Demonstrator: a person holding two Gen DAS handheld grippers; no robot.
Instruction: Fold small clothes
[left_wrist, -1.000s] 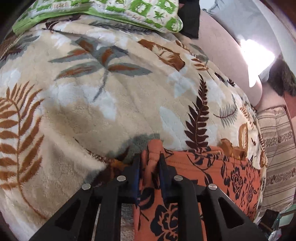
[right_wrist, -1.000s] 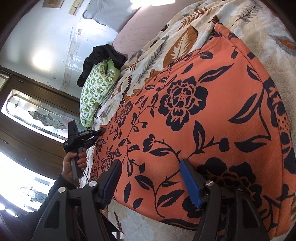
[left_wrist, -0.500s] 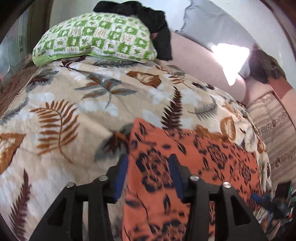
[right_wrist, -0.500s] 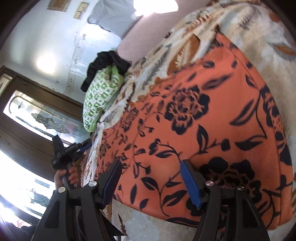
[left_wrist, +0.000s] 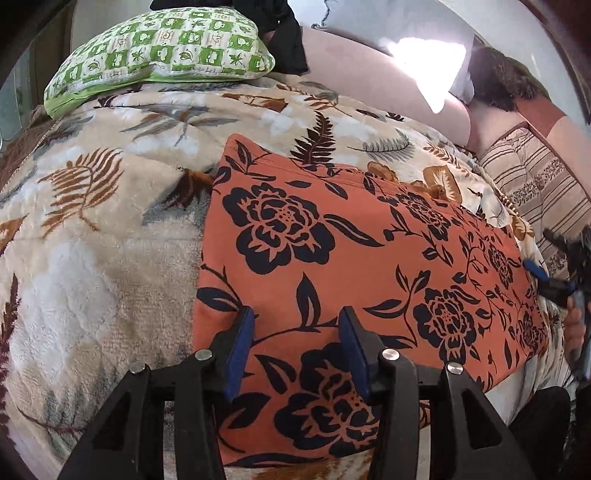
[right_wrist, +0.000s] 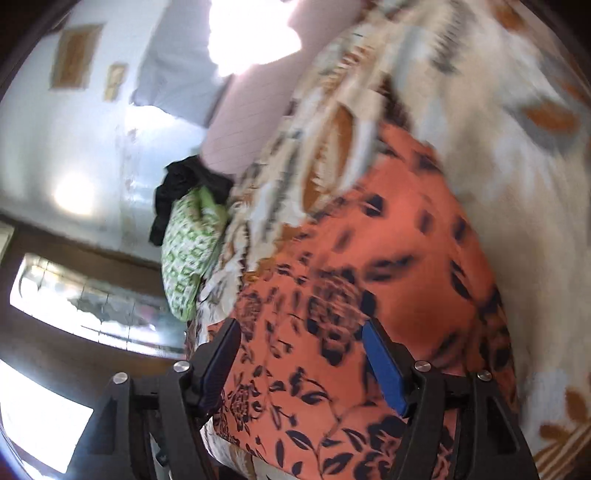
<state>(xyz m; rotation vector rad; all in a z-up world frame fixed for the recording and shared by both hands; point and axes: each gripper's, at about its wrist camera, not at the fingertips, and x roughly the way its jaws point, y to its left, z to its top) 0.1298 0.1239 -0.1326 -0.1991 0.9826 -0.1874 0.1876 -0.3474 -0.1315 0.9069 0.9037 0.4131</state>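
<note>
An orange cloth with black flowers (left_wrist: 351, 240) lies flat and folded on the leaf-patterned blanket (left_wrist: 92, 258). My left gripper (left_wrist: 295, 332) hovers over the cloth's near edge, open, and its blue pads grip nothing. In the blurred right wrist view the same cloth (right_wrist: 388, 258) fills the middle. My right gripper (right_wrist: 301, 339) stands over it with jaws wide and still opening, holding nothing. The left wrist view also shows the right gripper (left_wrist: 543, 277) at the cloth's far right end, held by a hand.
A green checked pillow (left_wrist: 166, 48) with a black garment (left_wrist: 284, 40) behind it lies at the head of the bed. A striped cushion (left_wrist: 535, 184) sits at the right. A window (right_wrist: 74, 295) is on the left of the right wrist view.
My left gripper let go of the cloth's corner, opened and drew back, and the cloth now lies flat. The right gripper rose and tilted, and its view is now blurred.
</note>
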